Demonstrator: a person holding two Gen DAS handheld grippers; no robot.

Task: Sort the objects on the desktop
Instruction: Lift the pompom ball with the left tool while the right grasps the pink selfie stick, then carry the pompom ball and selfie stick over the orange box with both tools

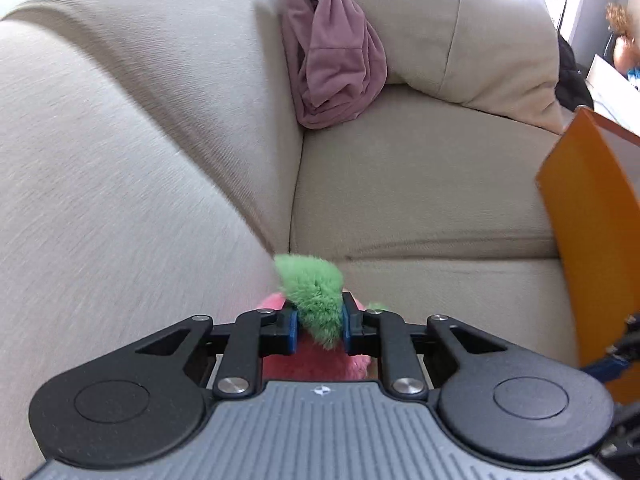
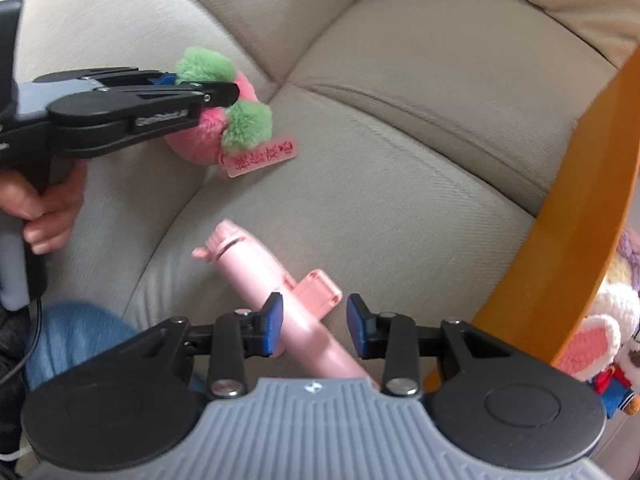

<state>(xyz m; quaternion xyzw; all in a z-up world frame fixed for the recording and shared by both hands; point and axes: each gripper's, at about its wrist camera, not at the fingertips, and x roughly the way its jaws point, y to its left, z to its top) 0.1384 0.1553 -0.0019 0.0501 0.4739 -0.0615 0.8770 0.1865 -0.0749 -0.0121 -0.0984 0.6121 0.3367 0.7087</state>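
Note:
A pink plush toy with green leaves [image 2: 208, 136] and a pink tag hangs just above the beige sofa seat. My left gripper [image 1: 320, 320] is shut on one green leaf [image 1: 310, 284]. From the right wrist view, the left gripper [image 2: 224, 88] reaches in from the left with a hand on its grip. A pink selfie stick [image 2: 256, 268] slants between the blue pads of my right gripper [image 2: 314, 320]. The left pad touches it high up and the right pad low down, so the jaws are shut on it.
An orange bin wall [image 1: 592, 208] rises at the right, and in the right wrist view this wall [image 2: 568, 220] has a crocheted toy [image 2: 608, 320] behind it. A mauve cloth [image 1: 332, 52] lies bunched in the sofa corner beside a cushion [image 1: 480, 32]. A knee in jeans [image 2: 76, 328] is at the lower left.

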